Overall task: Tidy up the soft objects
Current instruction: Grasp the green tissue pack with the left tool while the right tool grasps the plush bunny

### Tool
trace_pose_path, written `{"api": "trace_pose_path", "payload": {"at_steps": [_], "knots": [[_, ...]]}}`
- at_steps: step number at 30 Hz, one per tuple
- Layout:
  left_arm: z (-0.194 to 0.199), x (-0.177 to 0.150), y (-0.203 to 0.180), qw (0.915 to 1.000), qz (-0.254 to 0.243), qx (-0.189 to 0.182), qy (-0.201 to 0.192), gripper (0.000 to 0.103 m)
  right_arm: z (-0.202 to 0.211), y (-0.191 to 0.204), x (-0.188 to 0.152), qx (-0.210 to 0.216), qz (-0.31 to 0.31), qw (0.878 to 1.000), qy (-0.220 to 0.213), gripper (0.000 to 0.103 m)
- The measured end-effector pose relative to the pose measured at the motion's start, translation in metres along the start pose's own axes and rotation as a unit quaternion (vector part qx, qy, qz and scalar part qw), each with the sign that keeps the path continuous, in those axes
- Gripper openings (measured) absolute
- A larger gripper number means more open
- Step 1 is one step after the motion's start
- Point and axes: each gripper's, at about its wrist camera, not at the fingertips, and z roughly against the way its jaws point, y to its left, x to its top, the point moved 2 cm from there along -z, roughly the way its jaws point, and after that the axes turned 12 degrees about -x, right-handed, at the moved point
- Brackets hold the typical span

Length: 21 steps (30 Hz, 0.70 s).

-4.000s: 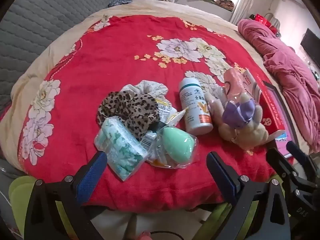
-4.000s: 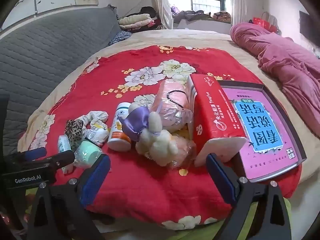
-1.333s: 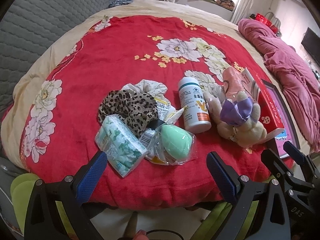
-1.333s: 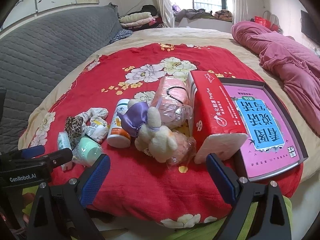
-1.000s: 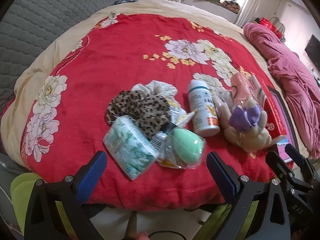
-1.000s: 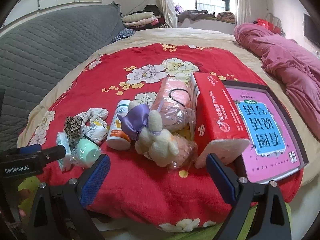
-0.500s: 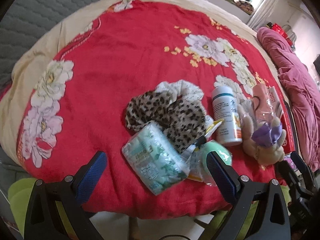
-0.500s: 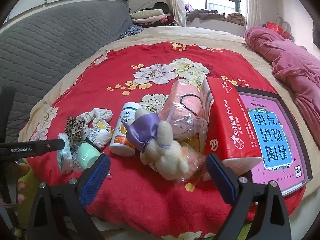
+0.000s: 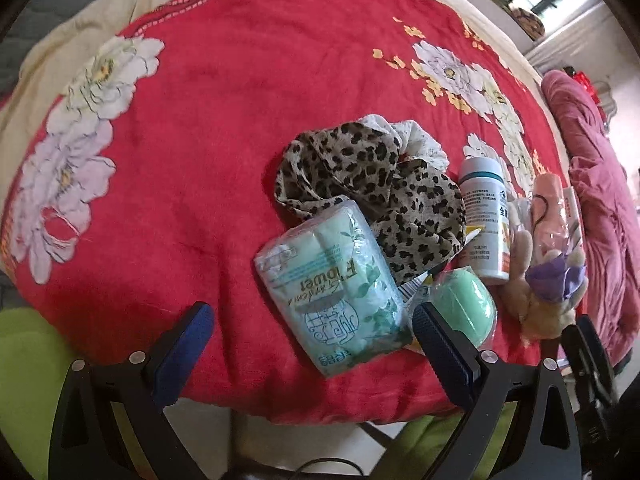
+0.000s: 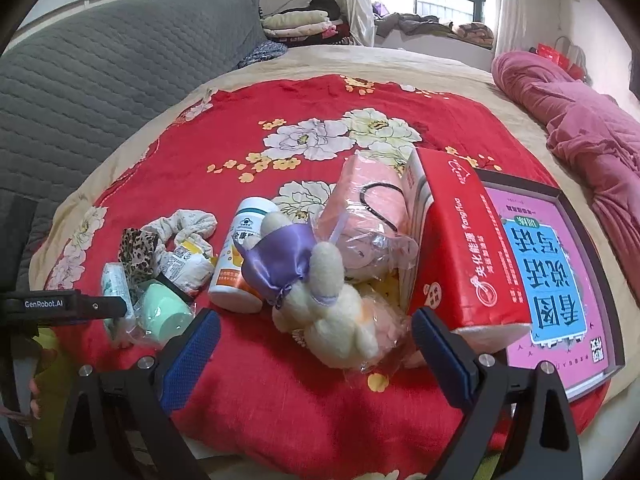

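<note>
Both units are over the near edge of a bed covered by a red floral blanket. The left gripper has its 2 blue-padded fingers spread wide and holds nothing; the near end of a green tissue pack lies in the gap between them, with no visible contact on either pad. Just beyond the pack lies a leopard-print cloth, partly overlapping a white patterned cloth at its far side. To the right of the pack, a mint-green sponge in clear wrapping sits just beside the right finger. A white bottle lies further right, near a plush toy with a purple bow. The right gripper is likewise spread apart and empty, hovering at the near blanket edge with the plush toy directly ahead between its fingers. Behind the toy is a pink bagged item, and to its right a red tissue box leans against a tray holding a pink book. A crumpled pink quilt occupies the far right.
</note>
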Motion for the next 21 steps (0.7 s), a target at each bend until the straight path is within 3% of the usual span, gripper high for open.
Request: {"api": "trace_pose_path", "payload": {"at_steps": [4,9,13,19,21], "knots": [[-0.012,-0.001,0.004,0.9996,0.019,-0.015,0.016,0.096,-0.008,0.005,0.004,-0.012,0.021,1.000,0.000,0.097],[-0.014,0.001,0.008,0.9989,0.039,-0.024,0.008,0.091,-0.020,0.010,0.007,-0.014,0.044,0.999,0.007,0.096],[-0.014,0.003,0.012,0.9981,0.052,-0.035,0.002,0.084,-0.028,0.016,0.009,-0.022,0.058,0.998,0.011,0.084],[-0.010,0.003,0.012,0.9982,0.047,-0.036,-0.003,0.075,-0.040,0.014,0.008,-0.016,0.053,0.998,0.027,0.054],[-0.009,0.003,0.010,0.9984,0.045,-0.034,-0.005,0.071,-0.039,0.012,0.008,-0.012,0.049,0.998,0.026,0.053]]}}
